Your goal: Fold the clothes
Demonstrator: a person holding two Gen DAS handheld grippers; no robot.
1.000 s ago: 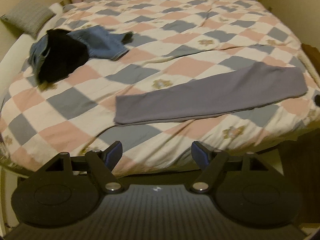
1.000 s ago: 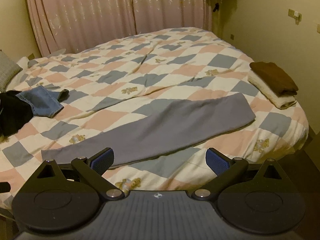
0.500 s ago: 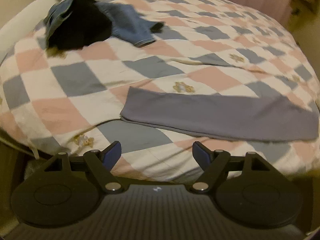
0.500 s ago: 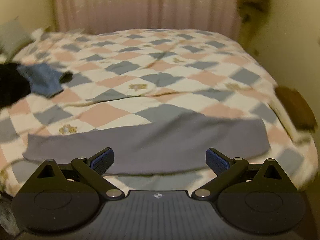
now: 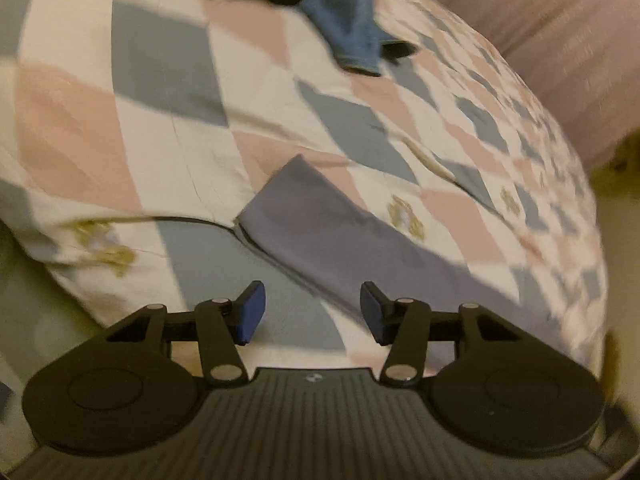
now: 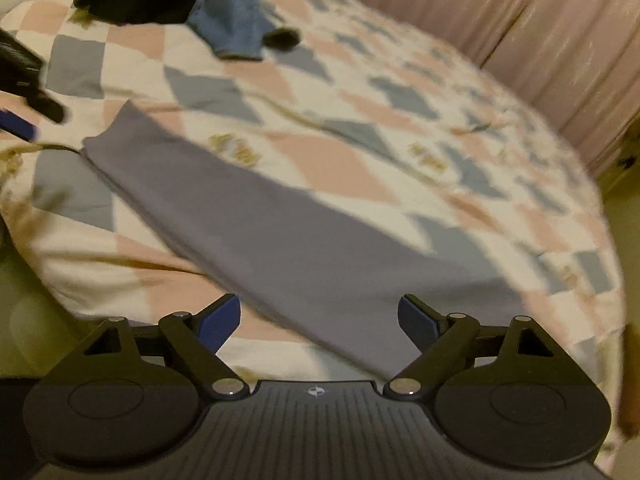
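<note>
Both grippers open over grey garment (image 6: pixel 280 232).

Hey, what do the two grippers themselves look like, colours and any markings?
Both match: the left gripper and right gripper have black linkage arms with silver pivot pins, blue pads on the fingertips, round black discs either side, and a ribbed dark body bearing a small pale logo. No cables or sleeves show.

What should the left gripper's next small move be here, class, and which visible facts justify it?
Probably ease the left gripper forward and down onto the near end of the grey garment, then close. Its jaws stand open and empty just short of that end, the garment lies flat in a long strip on the checked quilt, and the right gripper, also open, is at the other end.
</note>
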